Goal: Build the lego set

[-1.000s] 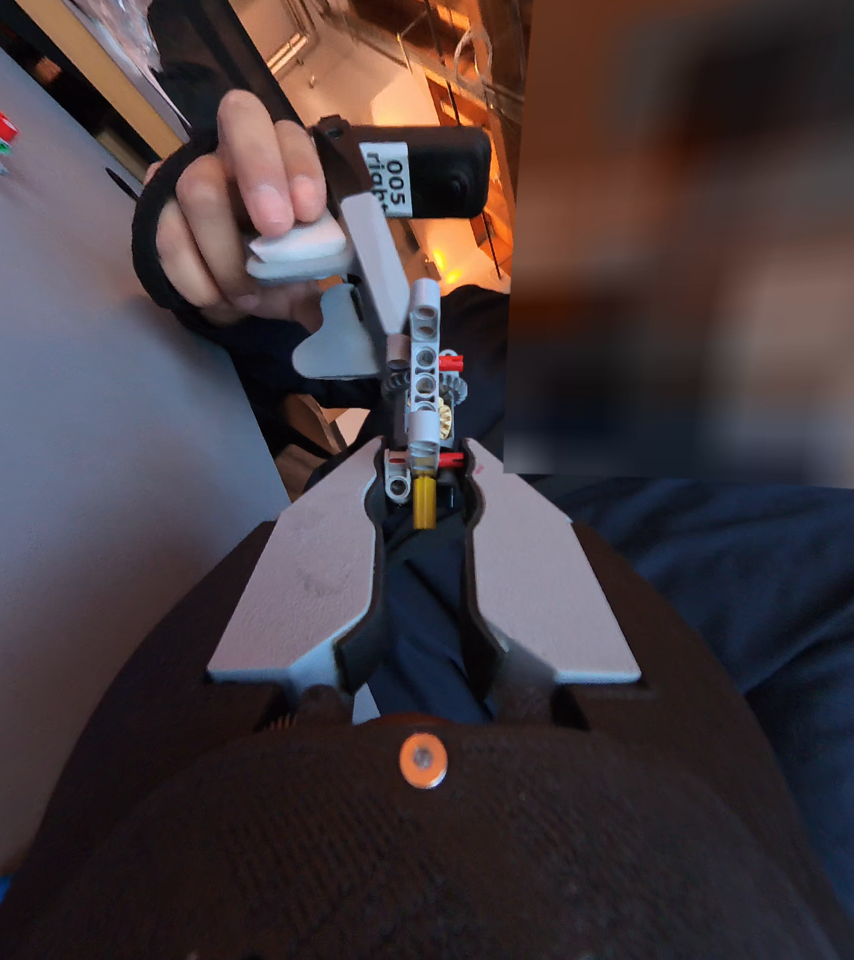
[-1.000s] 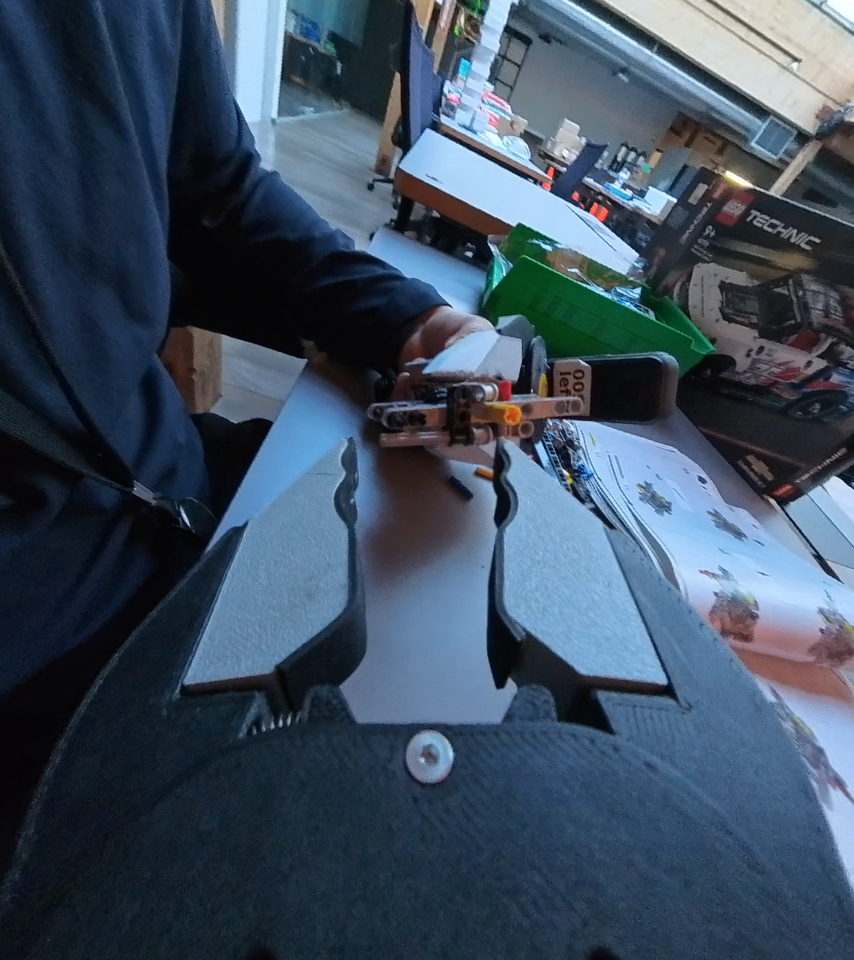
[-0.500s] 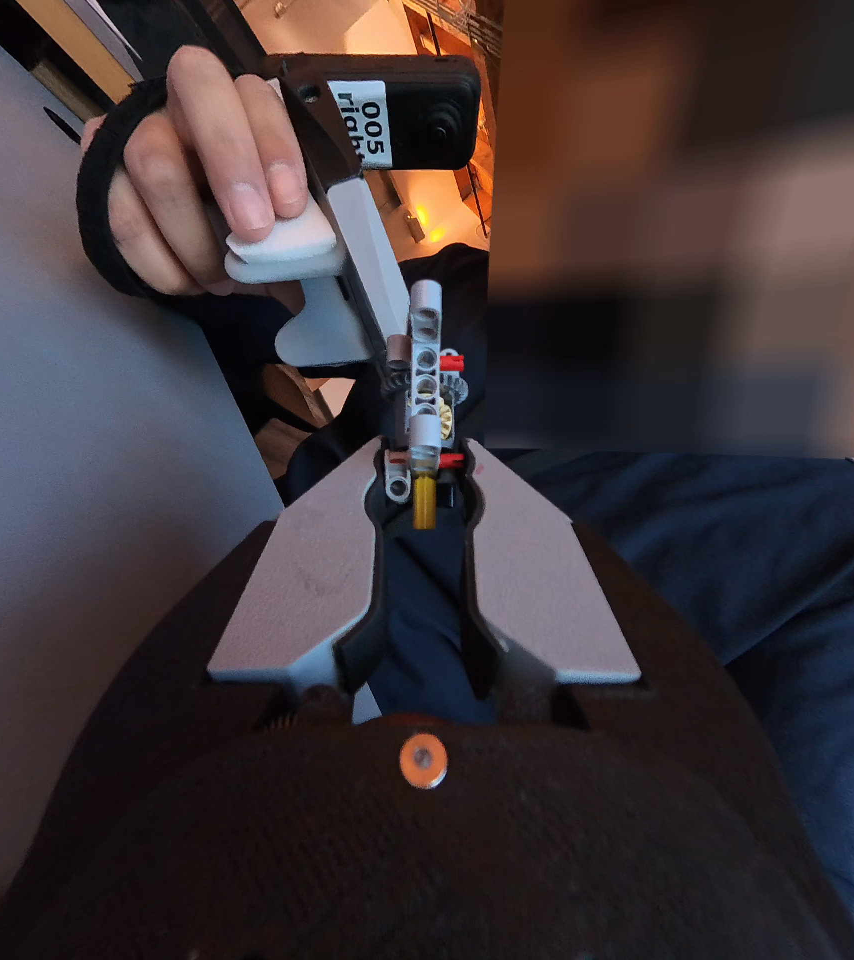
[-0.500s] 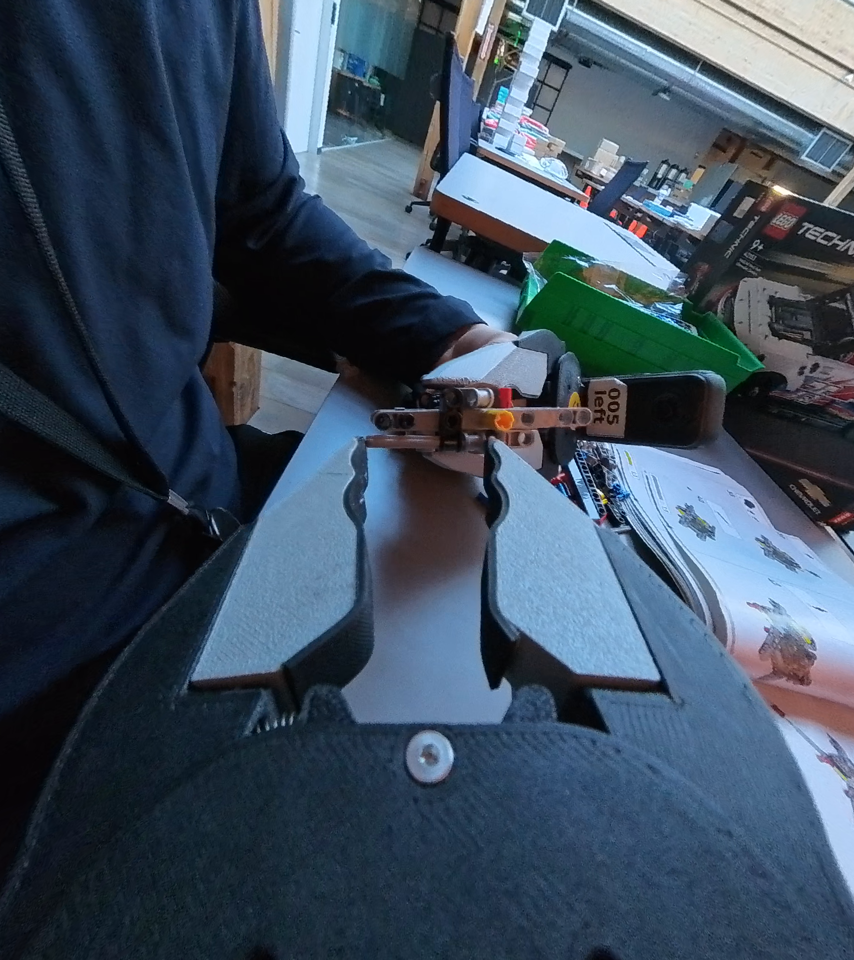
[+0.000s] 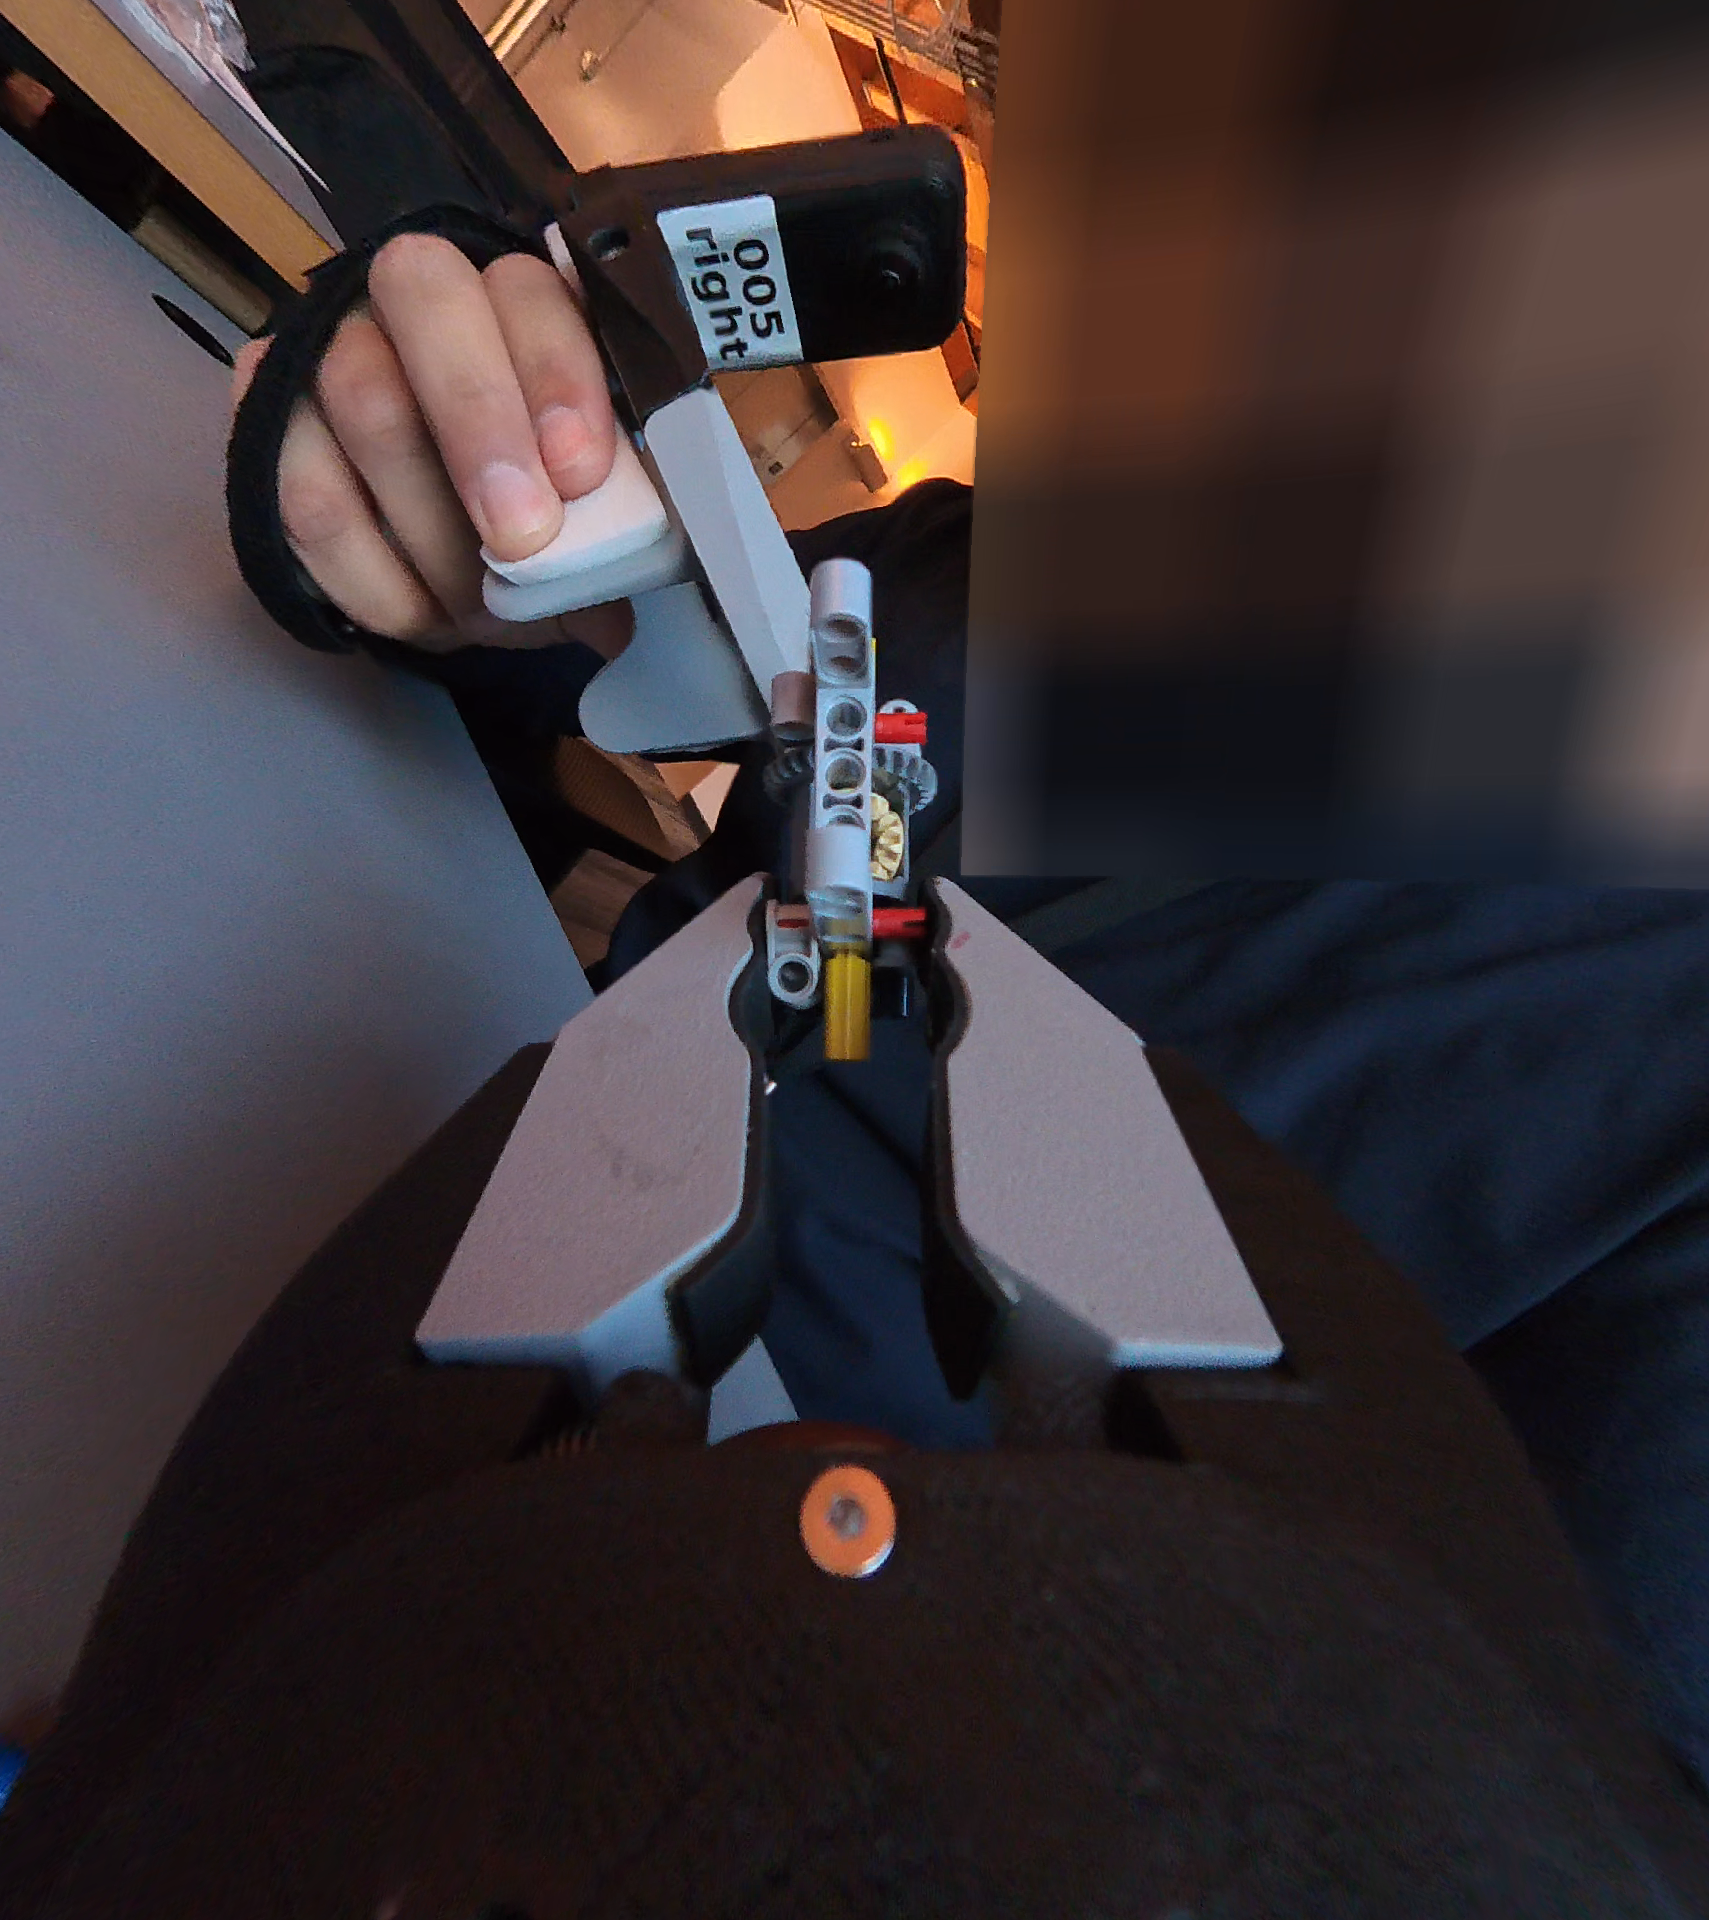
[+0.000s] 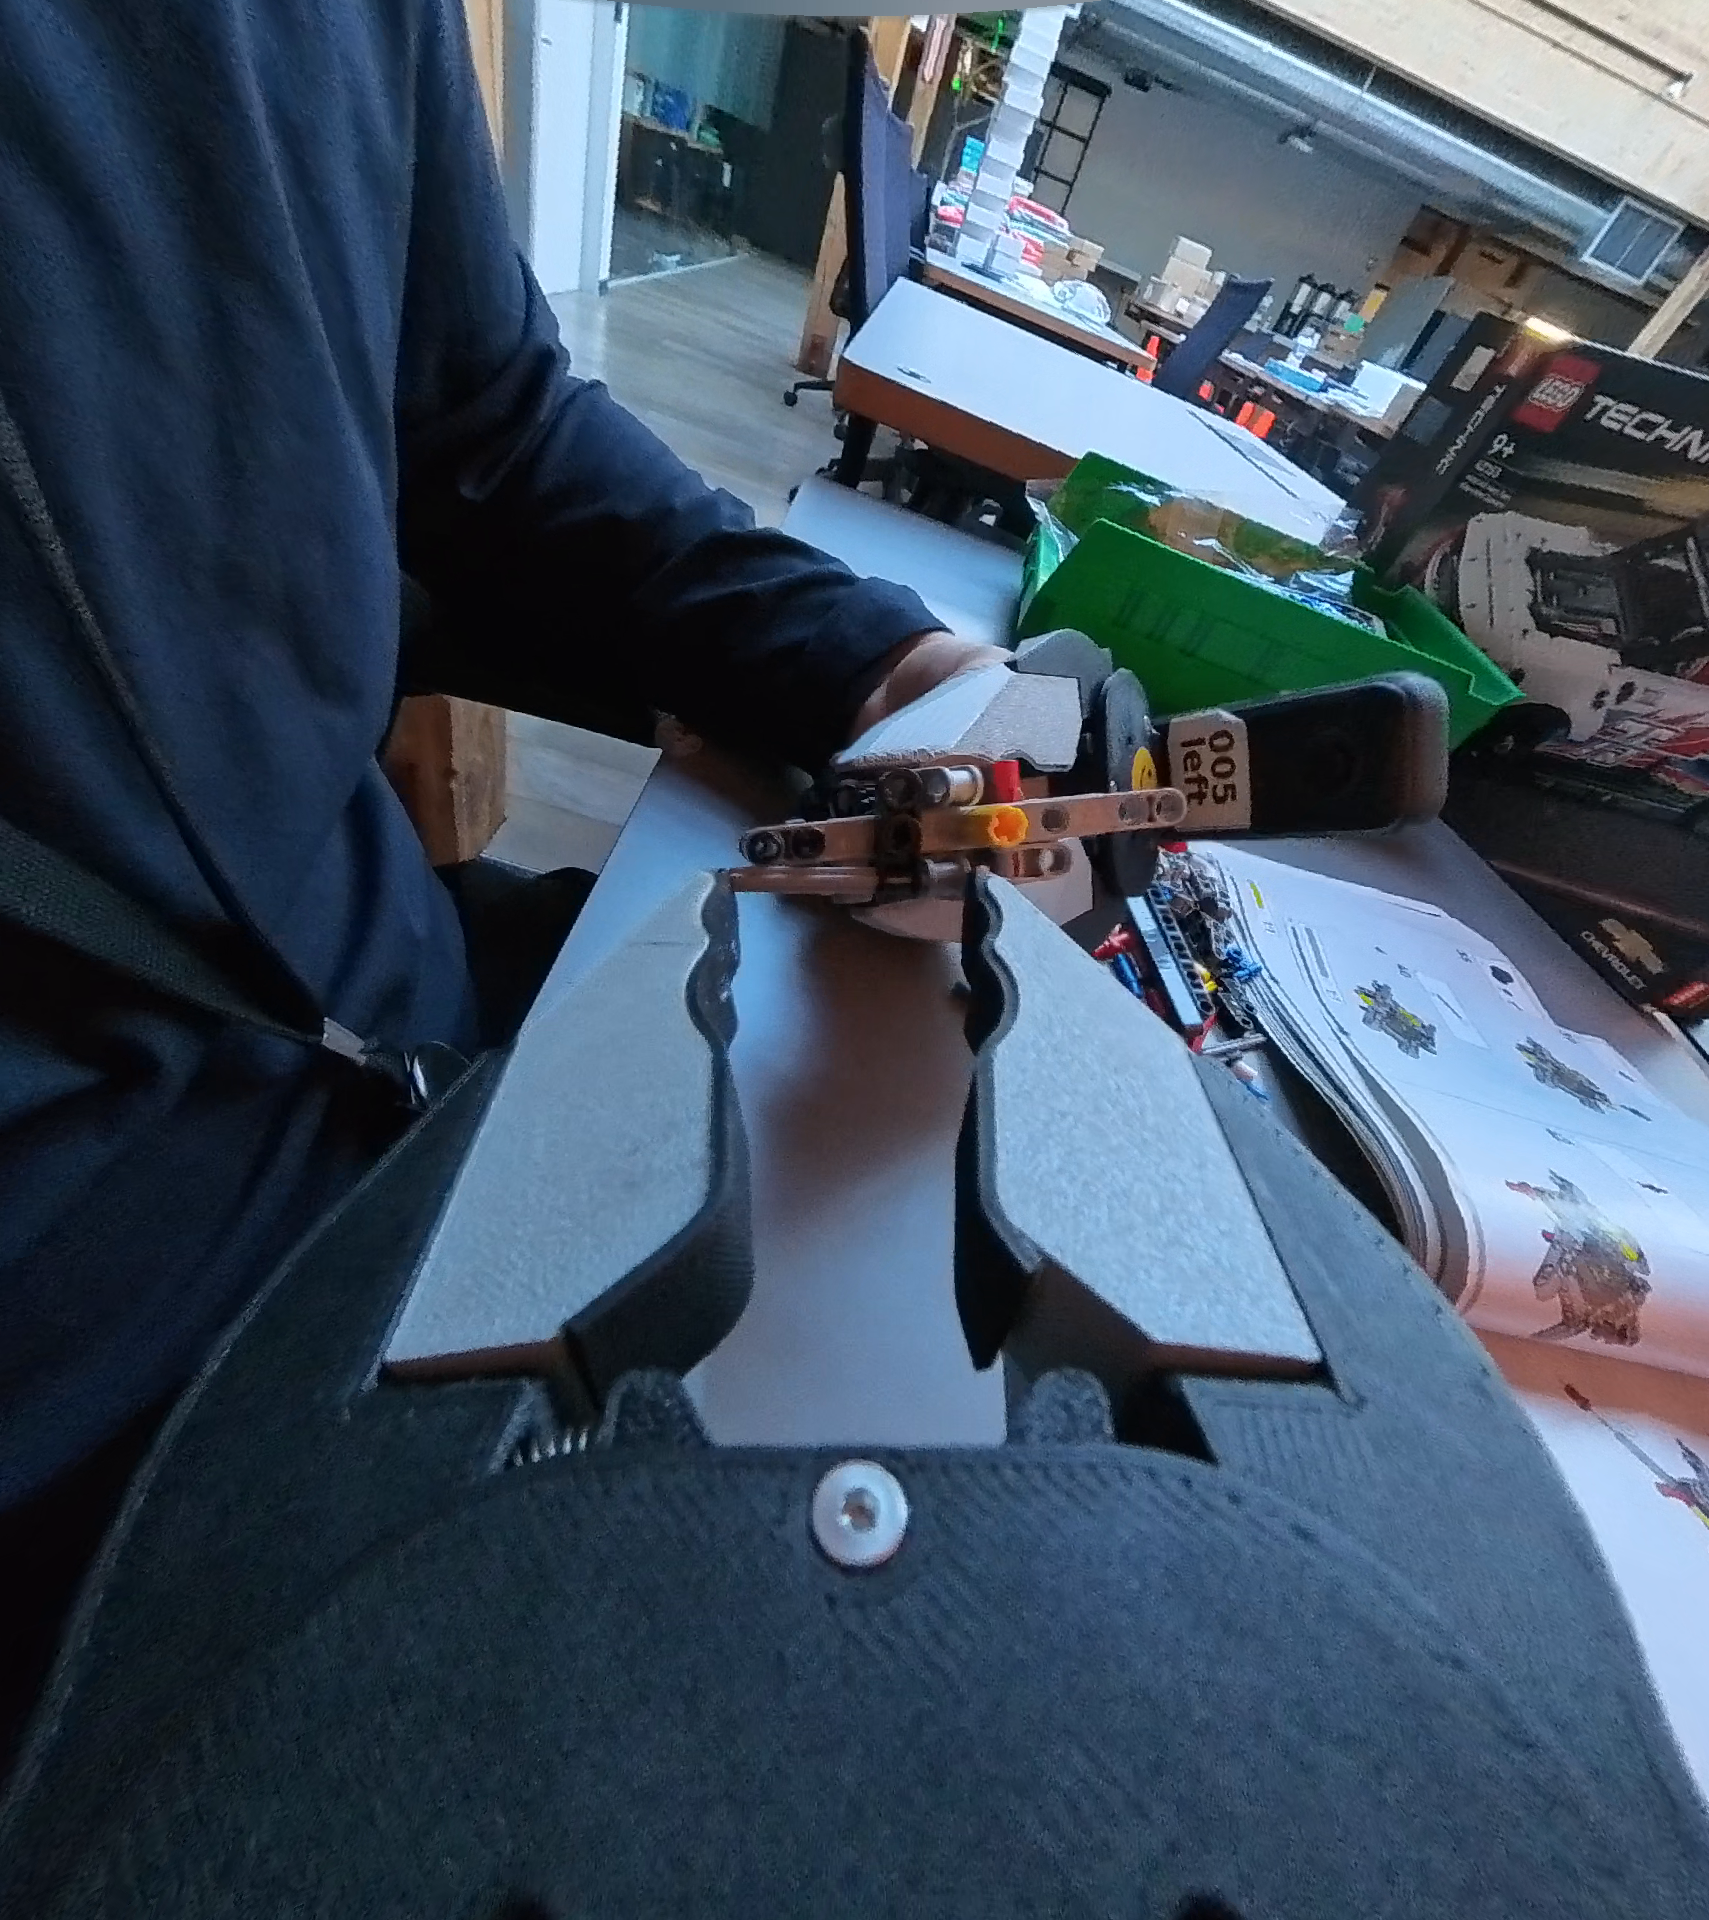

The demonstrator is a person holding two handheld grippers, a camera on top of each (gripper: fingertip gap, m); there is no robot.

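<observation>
Over the edge of the grey surface (image 6: 829, 1195), the left gripper (image 5: 850, 925) has its fingers pinched on one end of a small brick assembly (image 5: 845, 790), held up in the air. The right gripper (image 6: 845, 904) is half open right at it, fingers (image 6: 1037, 1039) gripping nothing. My guess: one sideways nudge could twist it loose or pop off the yellow axle (image 5: 847, 1003).

Both wrist cameras closely face one brick assembly (image 5: 845, 821).

The toy-brick assembly (image 6: 943, 836) sits gripped in the left gripper (image 5: 850, 935), above the bench (image 6: 860, 1039), just before the right gripper (image 6: 850, 914). An open booklet (image 6: 1515, 1122) lies on the bench to the right, loose bricks (image 6: 1182, 956) beside it. A bin (image 6: 1234, 634) and a box (image 6: 1608, 644) stand behind.
</observation>
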